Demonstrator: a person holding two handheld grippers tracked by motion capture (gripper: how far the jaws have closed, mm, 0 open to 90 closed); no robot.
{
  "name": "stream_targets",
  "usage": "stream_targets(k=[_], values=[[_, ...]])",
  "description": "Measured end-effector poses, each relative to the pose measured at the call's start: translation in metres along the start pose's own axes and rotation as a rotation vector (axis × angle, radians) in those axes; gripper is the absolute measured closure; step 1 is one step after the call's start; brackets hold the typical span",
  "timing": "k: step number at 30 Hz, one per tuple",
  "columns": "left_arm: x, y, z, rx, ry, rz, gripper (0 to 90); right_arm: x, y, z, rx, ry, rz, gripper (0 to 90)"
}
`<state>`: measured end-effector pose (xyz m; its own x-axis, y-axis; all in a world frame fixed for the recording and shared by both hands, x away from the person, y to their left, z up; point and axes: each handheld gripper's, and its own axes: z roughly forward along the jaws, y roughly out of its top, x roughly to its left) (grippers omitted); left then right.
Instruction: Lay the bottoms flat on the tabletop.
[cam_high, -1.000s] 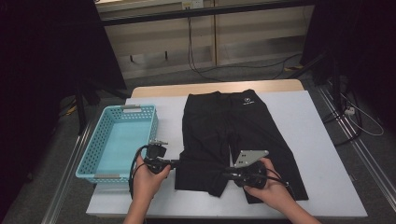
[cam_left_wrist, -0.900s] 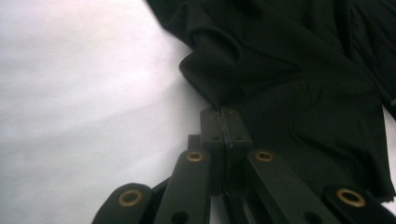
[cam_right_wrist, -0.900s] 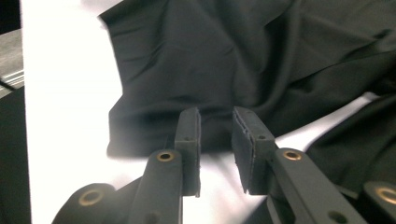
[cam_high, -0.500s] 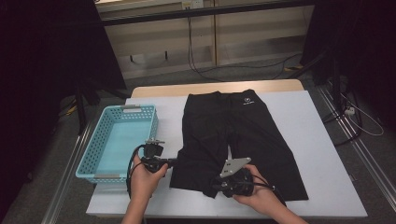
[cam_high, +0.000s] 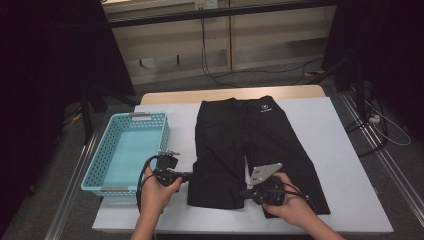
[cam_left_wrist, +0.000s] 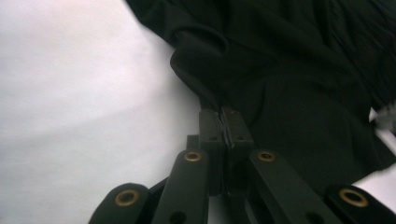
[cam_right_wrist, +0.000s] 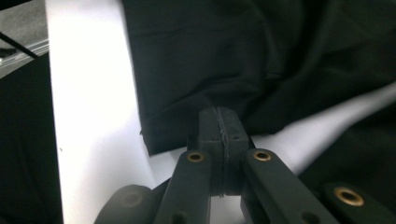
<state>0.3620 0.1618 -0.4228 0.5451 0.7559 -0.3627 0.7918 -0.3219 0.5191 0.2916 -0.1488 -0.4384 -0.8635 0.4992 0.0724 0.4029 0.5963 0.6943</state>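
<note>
- One pair of black shorts (cam_high: 250, 145) is lying at the centre of the frame.
- One light blue basket (cam_high: 100, 165) is sitting at the left.
- Two grippers are showing low in the frame: the left gripper (cam_high: 190, 176) and the right gripper (cam_high: 243, 192).
- One white table (cam_high: 340, 130) is bearing everything.

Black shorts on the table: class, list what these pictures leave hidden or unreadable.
- White logo on the shorts, high view: too small to read.
- Right gripper, high view: its tips blend into the dark cloth.
- Left gripper, left gripper view: shut jaws hide the pinched hem.
- Basket, high view: the near wall hides part of its floor.
</note>
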Motion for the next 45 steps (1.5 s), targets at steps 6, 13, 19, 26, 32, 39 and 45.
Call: stream_targets(k=[6,13,19,26,32,39,45], values=[[0.003,0.000,0.001,-0.014,0.010,0.039,70.3,0.001,0.003,0.001,-0.035,-0.022,-0.008,82.5],[0.003,0.005,-0.001,-0.113,0.050,0.113,35.5,0.003,0.010,0.005,-0.136,-0.076,0.019,57.1],[0.003,0.007,-0.002,-0.151,0.118,0.130,24.7,0.023,0.023,0.024,-0.157,0.015,0.000,56.2],[0.006,0.007,-0.007,-0.166,0.139,0.126,23.8,0.046,0.033,0.056,-0.107,0.069,-0.094,55.2],[0.005,0.006,-0.008,-0.180,0.135,0.120,23.8,0.051,0.034,0.067,-0.084,0.061,-0.130,66.6],[0.004,0.006,-0.007,-0.201,0.142,0.117,23.8,0.045,0.034,0.066,-0.074,0.108,-0.099,90.0],[0.003,0.008,-0.006,-0.220,0.130,0.105,24.0,0.050,0.028,0.050,-0.017,0.139,-0.151,90.0]])
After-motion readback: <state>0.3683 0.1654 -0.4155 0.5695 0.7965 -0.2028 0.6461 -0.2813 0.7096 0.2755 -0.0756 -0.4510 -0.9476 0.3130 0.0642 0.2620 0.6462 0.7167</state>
